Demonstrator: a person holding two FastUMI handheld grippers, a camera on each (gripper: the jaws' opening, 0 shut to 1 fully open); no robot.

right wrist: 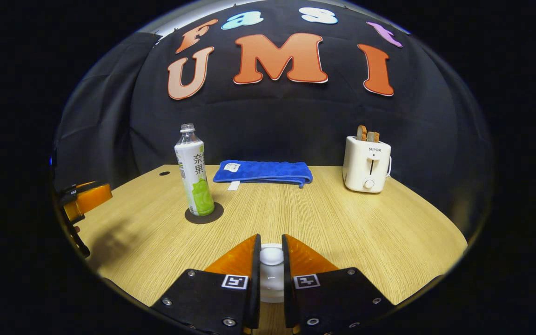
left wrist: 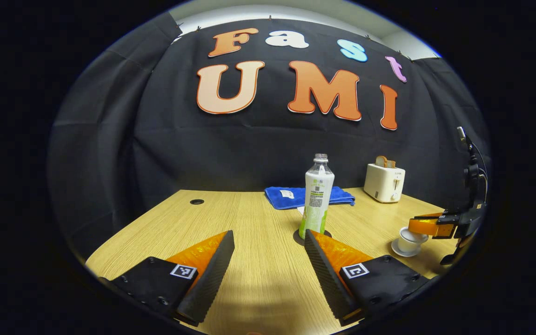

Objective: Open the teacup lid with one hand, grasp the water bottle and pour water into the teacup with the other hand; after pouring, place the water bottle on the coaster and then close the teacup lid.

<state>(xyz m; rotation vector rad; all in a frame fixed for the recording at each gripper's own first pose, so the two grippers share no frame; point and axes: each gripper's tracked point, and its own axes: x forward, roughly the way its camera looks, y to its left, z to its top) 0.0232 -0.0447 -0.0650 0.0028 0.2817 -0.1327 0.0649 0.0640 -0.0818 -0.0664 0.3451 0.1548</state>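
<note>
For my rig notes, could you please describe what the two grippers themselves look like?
Both match. The left gripper has two wedge-shaped fingers, translucent orange outside with ribbed black pads, on black bolted mounts bearing square black-and-white markers. The right gripper looks the same; seen from the left gripper view, a black cable runs above it.

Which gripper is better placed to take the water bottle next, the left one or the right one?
The left gripper. Its jaws stand open and point at the water bottle just ahead on the coaster. The right gripper is busy: its jaws are closed on the teacup lid.
</note>
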